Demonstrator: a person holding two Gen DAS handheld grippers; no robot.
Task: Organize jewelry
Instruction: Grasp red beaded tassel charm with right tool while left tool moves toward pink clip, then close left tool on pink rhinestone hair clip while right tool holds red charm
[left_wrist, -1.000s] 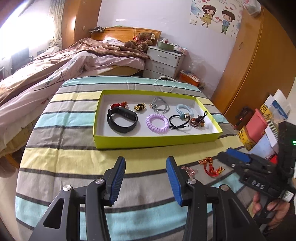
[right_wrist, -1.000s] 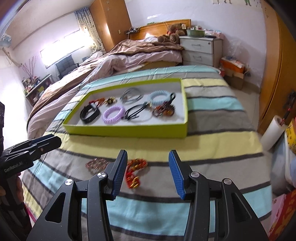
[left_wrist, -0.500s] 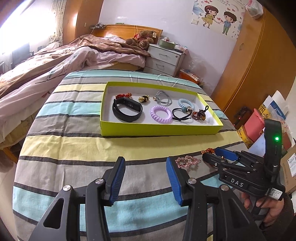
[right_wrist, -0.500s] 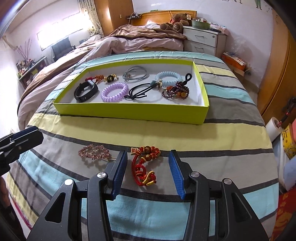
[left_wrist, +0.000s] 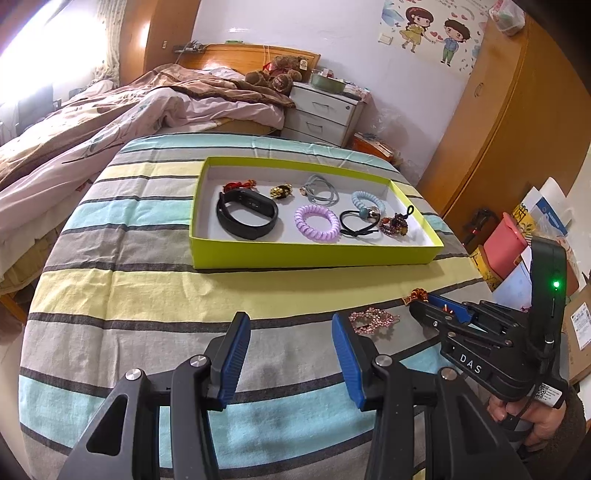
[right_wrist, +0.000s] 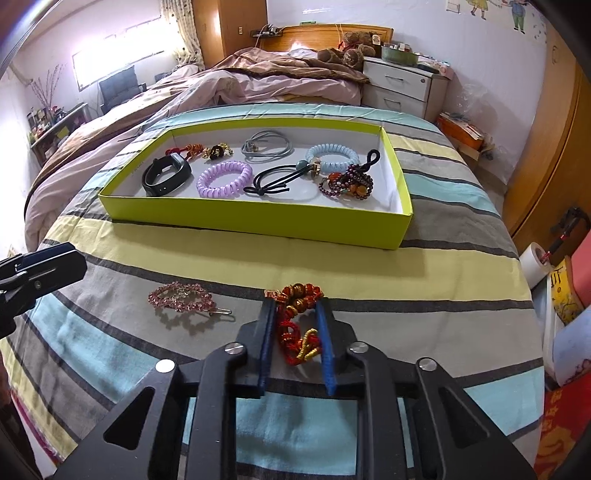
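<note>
A lime-green tray (right_wrist: 258, 218) (left_wrist: 314, 256) on the striped bedspread holds a black band (right_wrist: 166, 175), a purple coil tie (right_wrist: 224, 179), a blue coil tie, black and grey ties and beaded bracelets. My right gripper (right_wrist: 295, 325) is shut on a red-and-gold knotted bracelet (right_wrist: 297, 325) lying on the cloth in front of the tray. A pink rhinestone hair clip (right_wrist: 183, 299) (left_wrist: 371, 319) lies just left of it. My left gripper (left_wrist: 290, 347) is open and empty, hovering over the cloth left of the clip.
The bed's right edge drops to boxes, a paper roll (right_wrist: 533, 264) and a wooden wardrobe (left_wrist: 517, 129). A nightstand (left_wrist: 325, 110) and an unmade bed stand behind. The right gripper's body (left_wrist: 480, 343) shows beside my left one.
My right gripper moved down and forward over the red bracelet and its jaws closed around it. My left gripper shifted slightly and stayed open.
</note>
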